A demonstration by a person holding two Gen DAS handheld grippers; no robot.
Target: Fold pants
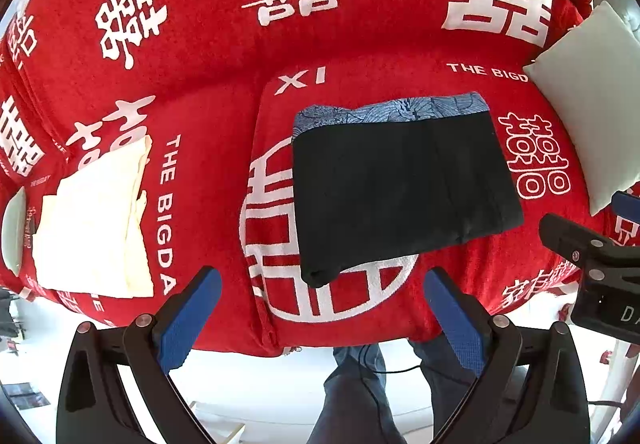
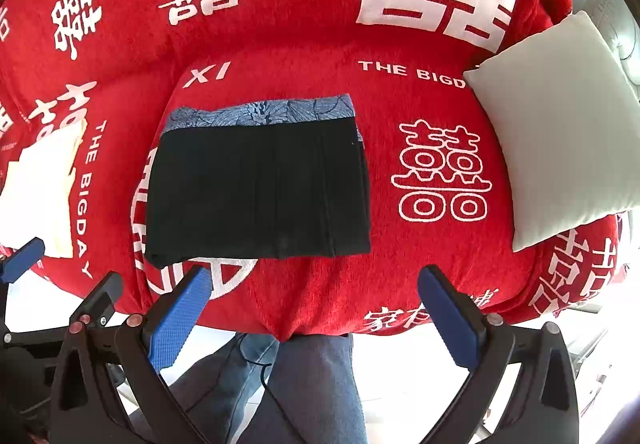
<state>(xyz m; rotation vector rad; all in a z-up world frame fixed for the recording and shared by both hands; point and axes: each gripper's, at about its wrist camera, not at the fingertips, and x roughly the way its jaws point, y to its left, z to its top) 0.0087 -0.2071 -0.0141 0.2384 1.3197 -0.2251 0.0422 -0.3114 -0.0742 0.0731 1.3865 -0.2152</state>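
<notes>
The pants [image 1: 404, 188] lie in the middle of both frames as a flat black rectangle on the red cover [image 1: 360, 44], a band of blue patterned fabric [image 1: 392, 110] showing along the far edge. They look already folded, though I can't tell how many layers sit inside.

Both grippers hang above the near edge of the seat, holding nothing. The left gripper [image 1: 322, 308] has its blue pads spread wide, and so does the right gripper [image 2: 314, 308].

The risk, as I judge it, is in the next pinch. The cloth looks thin and limp, so a grab on the near corner may catch only the top layer and peel the stack apart. The cover is a nubby chenille with raised white characters; it may drag against the fabric and skew the fold if the pants are slid.

A cream folded garment [image 1: 96, 220] sits at middle left, a smooth pale cushion [image 2: 560, 124] at right, both apart from the pants.
</notes>
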